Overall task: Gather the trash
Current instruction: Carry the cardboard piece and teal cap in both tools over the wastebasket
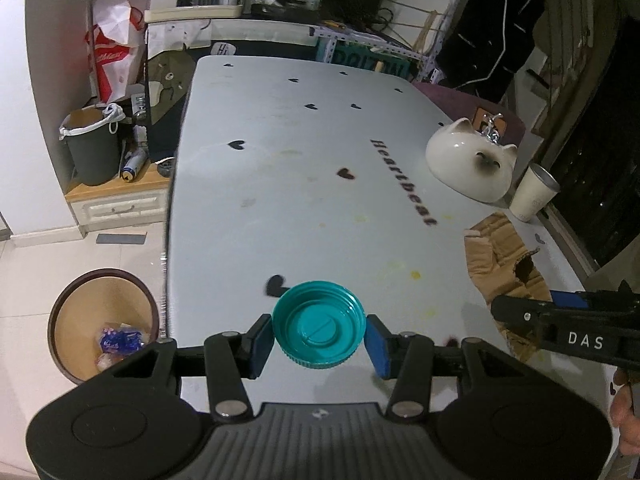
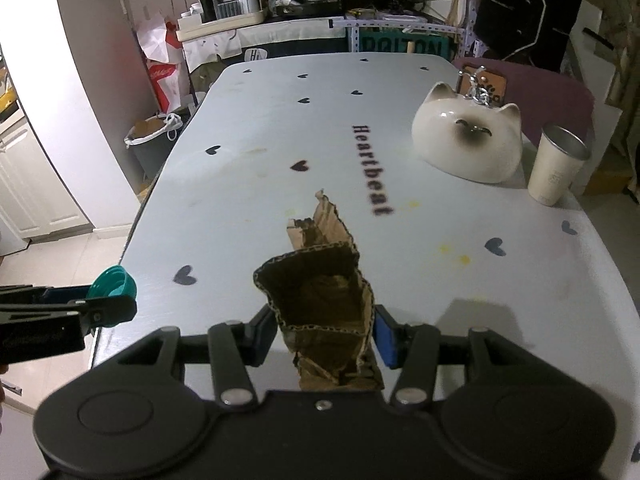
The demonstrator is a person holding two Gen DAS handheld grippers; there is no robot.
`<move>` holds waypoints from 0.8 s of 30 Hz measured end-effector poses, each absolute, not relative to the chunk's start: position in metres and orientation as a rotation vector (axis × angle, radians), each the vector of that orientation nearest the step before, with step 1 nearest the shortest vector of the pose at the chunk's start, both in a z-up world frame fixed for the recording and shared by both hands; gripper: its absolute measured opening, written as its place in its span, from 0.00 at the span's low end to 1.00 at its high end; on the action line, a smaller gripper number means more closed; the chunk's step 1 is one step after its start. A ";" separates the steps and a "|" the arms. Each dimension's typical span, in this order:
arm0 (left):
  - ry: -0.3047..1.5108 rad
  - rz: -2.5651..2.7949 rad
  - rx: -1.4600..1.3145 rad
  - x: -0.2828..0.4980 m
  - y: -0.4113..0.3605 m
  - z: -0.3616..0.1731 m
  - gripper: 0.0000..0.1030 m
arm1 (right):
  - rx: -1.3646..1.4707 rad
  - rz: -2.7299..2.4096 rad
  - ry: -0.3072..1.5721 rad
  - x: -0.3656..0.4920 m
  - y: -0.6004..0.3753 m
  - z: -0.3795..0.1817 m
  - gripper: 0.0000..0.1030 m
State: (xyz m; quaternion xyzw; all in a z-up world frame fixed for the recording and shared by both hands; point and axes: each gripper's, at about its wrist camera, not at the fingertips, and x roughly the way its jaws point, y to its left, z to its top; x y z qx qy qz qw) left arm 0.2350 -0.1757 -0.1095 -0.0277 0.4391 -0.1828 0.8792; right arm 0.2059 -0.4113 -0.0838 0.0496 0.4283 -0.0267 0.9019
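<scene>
My left gripper (image 1: 319, 338) is shut on a teal plastic lid (image 1: 319, 326), held hollow side up over the table's near left part. The lid also shows at the left edge of the right wrist view (image 2: 114, 285). My right gripper (image 2: 326, 338) is shut on a torn piece of brown cardboard (image 2: 324, 292) and holds it above the table. The cardboard also shows in the left wrist view (image 1: 502, 264), with the right gripper (image 1: 520, 314) at its near end. A brown round trash bin (image 1: 105, 326) stands on the floor left of the table, with wrappers inside.
The white table (image 1: 300, 184) has heart prints and the word "Heartbeat". A white cat-shaped ceramic dish (image 2: 468, 140) and a cream cup (image 2: 556, 166) stand at its right side. A dark lined bin (image 1: 92, 148) sits on a low cabinet at the far left.
</scene>
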 end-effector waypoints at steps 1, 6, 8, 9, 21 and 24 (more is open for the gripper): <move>0.916 -0.382 -0.061 0.235 -0.170 -0.109 0.48 | 0.109 -0.052 0.885 0.205 -0.404 -0.083 0.50; 0.919 -0.388 -0.077 0.239 -0.135 -0.109 0.48 | 0.108 -0.067 0.889 0.206 -0.369 -0.081 0.50; 0.923 -0.395 -0.078 0.243 -0.120 -0.109 0.48 | 0.114 -0.082 0.891 0.207 -0.355 -0.081 0.50; 0.924 -0.398 -0.079 0.245 -0.113 -0.110 0.48 | 0.117 -0.092 0.892 0.209 -0.348 -0.081 0.50; 0.950 -0.417 -0.088 0.287 -0.026 -0.124 0.48 | 0.164 -0.164 0.936 0.240 -0.266 -0.096 0.50; 0.965 -0.407 -0.088 0.300 -0.005 -0.130 0.48 | 0.176 -0.169 0.949 0.251 -0.249 -0.103 0.50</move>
